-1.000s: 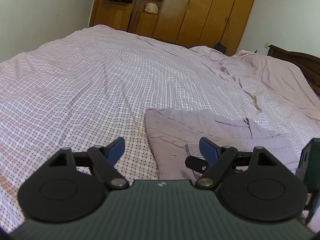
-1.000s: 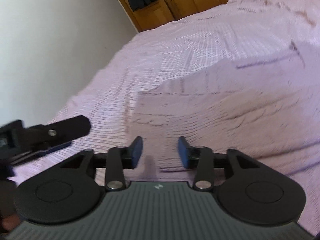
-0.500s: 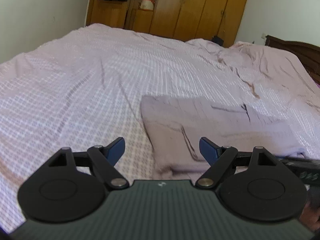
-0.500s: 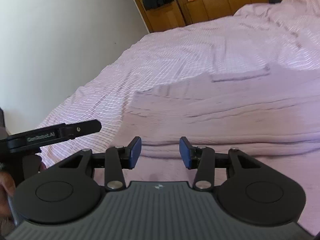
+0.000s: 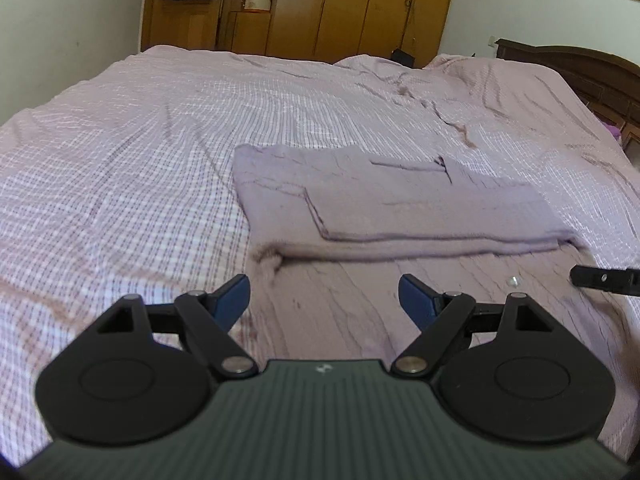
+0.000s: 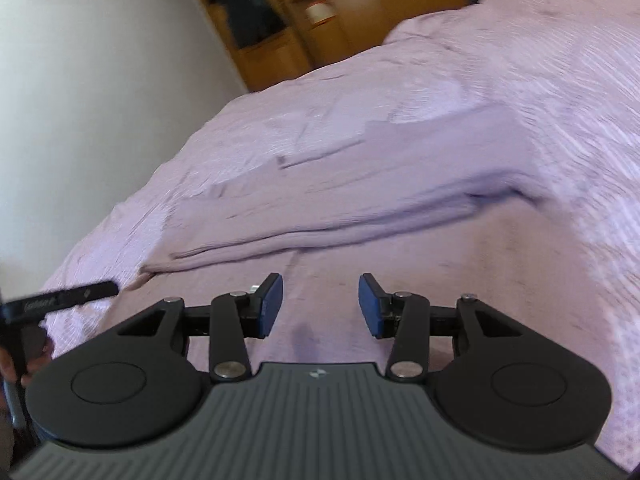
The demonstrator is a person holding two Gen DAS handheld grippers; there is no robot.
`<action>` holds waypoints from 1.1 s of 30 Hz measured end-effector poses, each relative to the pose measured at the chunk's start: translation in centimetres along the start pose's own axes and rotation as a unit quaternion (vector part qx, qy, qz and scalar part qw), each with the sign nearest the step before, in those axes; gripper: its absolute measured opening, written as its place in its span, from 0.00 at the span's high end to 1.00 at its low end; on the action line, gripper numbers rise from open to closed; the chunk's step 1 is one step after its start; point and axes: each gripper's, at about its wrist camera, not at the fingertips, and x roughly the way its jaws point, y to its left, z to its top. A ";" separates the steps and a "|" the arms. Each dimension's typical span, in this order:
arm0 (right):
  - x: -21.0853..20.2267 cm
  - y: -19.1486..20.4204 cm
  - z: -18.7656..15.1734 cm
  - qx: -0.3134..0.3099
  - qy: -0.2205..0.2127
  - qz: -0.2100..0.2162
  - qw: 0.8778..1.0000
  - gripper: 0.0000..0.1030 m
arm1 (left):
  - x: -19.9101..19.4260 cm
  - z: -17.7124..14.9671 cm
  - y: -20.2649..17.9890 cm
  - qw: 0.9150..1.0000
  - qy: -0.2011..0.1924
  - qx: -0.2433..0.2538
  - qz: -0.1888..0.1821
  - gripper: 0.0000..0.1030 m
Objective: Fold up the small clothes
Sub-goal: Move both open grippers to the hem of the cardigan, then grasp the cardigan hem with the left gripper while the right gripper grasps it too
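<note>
A pale lilac garment (image 5: 384, 216) lies partly folded on the bed, its far part doubled over into a thick band, and a flat single layer (image 5: 360, 304) reaches toward me. My left gripper (image 5: 324, 300) is open and empty, hovering above the near flat layer. My right gripper (image 6: 320, 304) is open and empty, over the same near layer (image 6: 400, 264), with the folded band (image 6: 360, 200) just beyond it. The right gripper's tip shows at the right edge of the left wrist view (image 5: 604, 280); the left gripper shows at the left of the right wrist view (image 6: 68, 296).
The bed is covered by a pink checked sheet (image 5: 120, 168) with wrinkles toward the far right. Wooden wardrobes (image 5: 360, 4) stand behind the bed and a dark headboard (image 5: 580, 64) at the right. A white wall (image 6: 80, 80) runs along the left side.
Both grippers have pulled back toward me and risen, so more of the garment's near flat layer shows. The right wrist view has tilted. Both stay open.
</note>
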 end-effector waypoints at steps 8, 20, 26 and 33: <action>-4.4 -4.8 -0.7 0.033 -0.035 -0.013 0.999 0.51 | -2.2 -3.7 0.5 0.999 0.021 -0.040 0.005 0.20; -10.3 -10.9 -3.7 0.089 -0.044 -0.023 0.995 0.51 | -5.0 -7.2 1.5 0.994 0.036 -0.096 -0.028 0.20; -13.1 -13.3 -7.8 0.204 -0.048 0.021 0.978 0.51 | -6.5 -8.8 0.6 0.980 0.069 -0.158 -0.094 0.20; -13.2 -11.6 -10.9 0.233 -0.028 0.077 0.969 0.51 | -4.9 -8.7 -0.5 0.982 0.070 -0.146 -0.100 0.21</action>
